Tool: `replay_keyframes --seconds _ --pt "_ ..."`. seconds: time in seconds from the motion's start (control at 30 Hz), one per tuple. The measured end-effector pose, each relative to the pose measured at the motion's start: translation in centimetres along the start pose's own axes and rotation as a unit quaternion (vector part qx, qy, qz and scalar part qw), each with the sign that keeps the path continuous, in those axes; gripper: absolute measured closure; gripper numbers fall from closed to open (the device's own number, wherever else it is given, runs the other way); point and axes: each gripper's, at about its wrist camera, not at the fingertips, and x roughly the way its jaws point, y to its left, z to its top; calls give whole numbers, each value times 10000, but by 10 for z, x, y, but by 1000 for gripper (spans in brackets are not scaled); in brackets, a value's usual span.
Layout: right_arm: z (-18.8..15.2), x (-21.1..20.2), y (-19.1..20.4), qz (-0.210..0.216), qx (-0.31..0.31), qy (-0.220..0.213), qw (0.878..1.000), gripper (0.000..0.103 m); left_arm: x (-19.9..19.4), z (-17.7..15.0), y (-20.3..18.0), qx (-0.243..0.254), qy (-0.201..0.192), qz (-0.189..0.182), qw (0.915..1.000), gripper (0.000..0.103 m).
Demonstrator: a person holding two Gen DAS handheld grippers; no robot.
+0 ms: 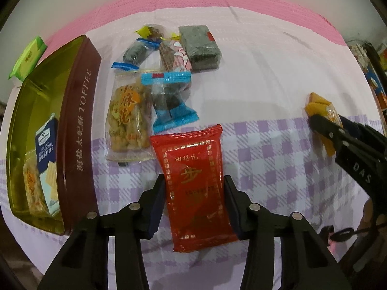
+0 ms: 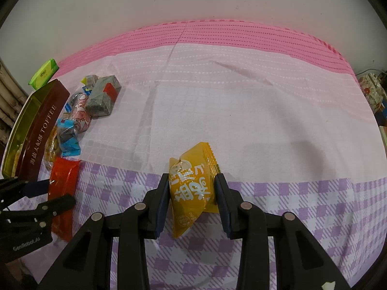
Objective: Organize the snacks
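Straddling a red snack packet (image 1: 193,188), the left gripper (image 1: 194,203) has its two dark pads against the packet's long edges, so the jaws are closed on it at roughly the packet's width; the packet lies flat on the purple-checked part of the cloth (image 1: 266,159), its far end pointing toward the pile of other snacks. The right gripper (image 2: 191,200) pinches a yellow snack packet (image 2: 192,188) between its pads, jaws narrowed onto its sides, the packet tilted with one corner resting on the checked cloth. From the left wrist view that same yellow packet sits well to the right, gripped by black fingers (image 1: 324,130). To the left of the red packet stands an open brown toffee tin (image 1: 79,130) with a gold inside, already holding a blue-and-white cracker packet (image 1: 47,149) and a clear packet of fried twists (image 1: 32,188). Just beside the tin's long wall lies the loose pile: a clear bag of fried twists (image 1: 128,118), a blue-ended clear wrapper with a dark sweet (image 1: 169,99), a pink patterned packet (image 1: 176,58), a grey block-shaped packet (image 1: 200,47), a dark sweet in a blue-ended wrapper (image 1: 135,53) and a yellow-ended wrapper (image 1: 151,32). A green tissue pack (image 1: 27,58) sits behind the tin near the cloth's edge.
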Motion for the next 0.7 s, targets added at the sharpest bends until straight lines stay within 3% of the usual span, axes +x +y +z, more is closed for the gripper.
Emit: replay_keyframes --seconds 0.2,0.7 --pt "-1 1 3 -61 -20 0 10000 69 -4 -11 0 23 19 10 10000 57" --pt "-2 3 12 -250 -74 16 9997 69 -30 -2 26 150 -389 24 9991 57"
